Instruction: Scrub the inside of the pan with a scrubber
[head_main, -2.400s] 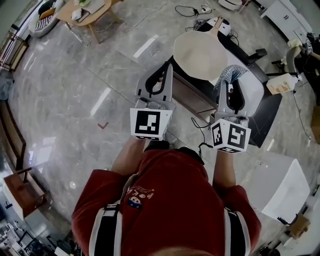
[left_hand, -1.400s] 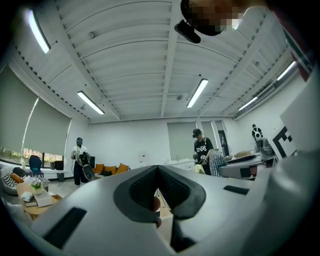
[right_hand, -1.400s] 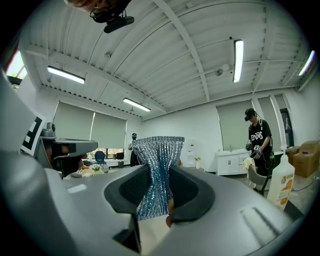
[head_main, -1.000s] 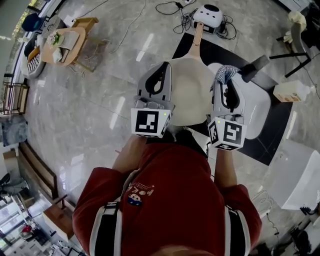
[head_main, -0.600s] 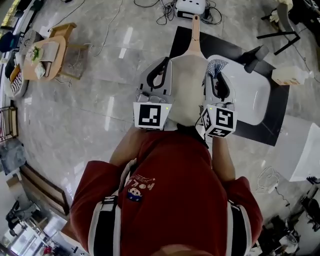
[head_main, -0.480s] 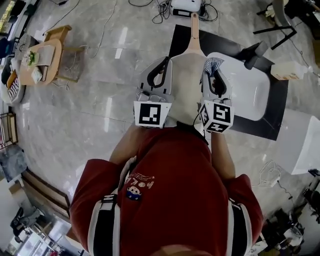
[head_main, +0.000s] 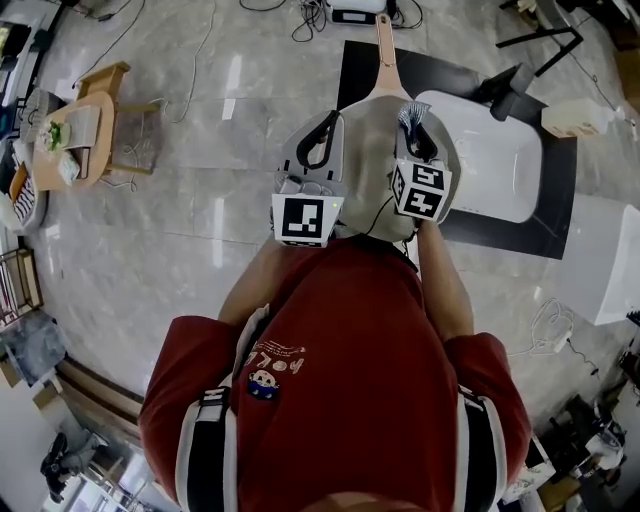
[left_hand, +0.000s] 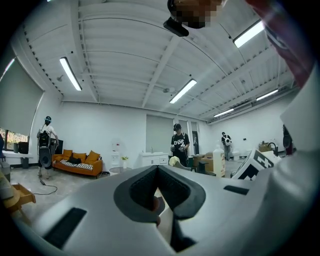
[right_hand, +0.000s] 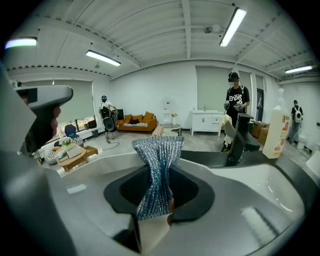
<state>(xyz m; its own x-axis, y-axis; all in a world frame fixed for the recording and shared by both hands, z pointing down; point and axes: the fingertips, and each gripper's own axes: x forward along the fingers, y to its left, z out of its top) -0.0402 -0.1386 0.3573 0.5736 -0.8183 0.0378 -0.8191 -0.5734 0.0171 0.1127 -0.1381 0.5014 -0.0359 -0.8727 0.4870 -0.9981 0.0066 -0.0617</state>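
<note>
Pinching scrubber (right_hand: 158, 167), right tongs (head_main: 412, 127) over pan (head_main: 368, 165).

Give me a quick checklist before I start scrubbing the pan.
1. Scrubber gripped by the right gripper: ok, jaws shut on it.
2. Pan below both grippers: ok in the head view.
3. Left gripper steadying the pan: not ok, its jaws are shut with nothing between them, and the handle is free.
4. Scrubber touching the pan's inside: cannot tell, no view shows contact.
</note>
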